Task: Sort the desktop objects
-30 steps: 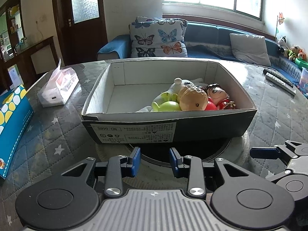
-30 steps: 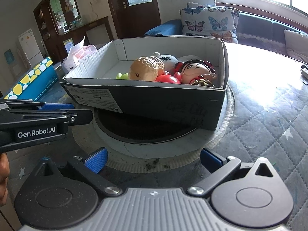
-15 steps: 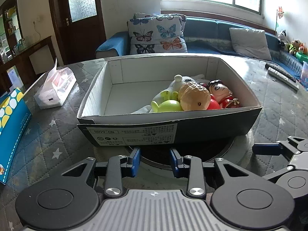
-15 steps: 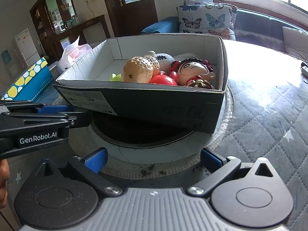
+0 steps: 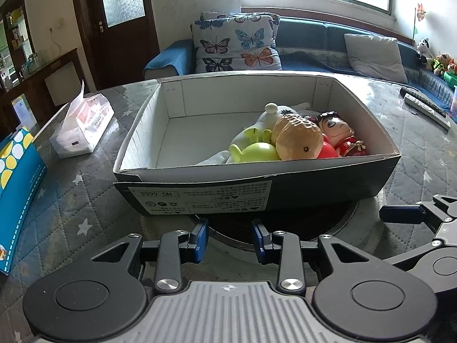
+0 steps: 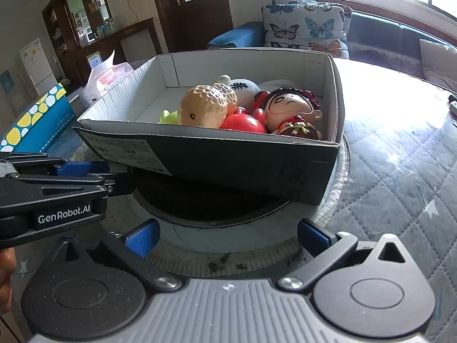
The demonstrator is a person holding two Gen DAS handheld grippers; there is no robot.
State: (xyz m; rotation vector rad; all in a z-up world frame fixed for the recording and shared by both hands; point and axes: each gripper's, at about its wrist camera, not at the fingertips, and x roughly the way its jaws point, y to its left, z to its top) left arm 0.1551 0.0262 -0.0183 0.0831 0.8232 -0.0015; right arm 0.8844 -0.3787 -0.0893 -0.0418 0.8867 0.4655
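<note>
The cardboard box (image 5: pixel 257 197) sits straight ahead of both of your grippers, its long labelled side facing you and running left to right across the counter (image 5: pixel 71 200). It rests over a dark round inset (image 6: pixel 205 203) in the counter top. All the toys are piled in its right half: a tan textured animal toy (image 6: pixel 205 105) in the middle, a green toy (image 5: pixel 254 153) on its left, a red ball (image 6: pixel 242 123) and a doll with a big head (image 6: pixel 288 108) on its right, and a white plush (image 5: pixel 274 114) behind them. The left half of the box is bare.

Your left gripper (image 5: pixel 230 240) hangs just short of the box's near wall, its jaws narrow with only a small gap and nothing between them. Your right gripper (image 6: pixel 227 235) has its jaws spread wide, also empty, and it faces the toy pile more directly, so it looks the nearer hand for anything in there. The near wall of the box stands between both jaws and the toys; you will likely have to come over its rim.

Off to the left lie a tissue pack (image 5: pixel 82 125) and a blue spotted box (image 5: pixel 17 188), both well apart from the jaws. A remote control (image 5: pixel 425 108) lies far right.
</note>
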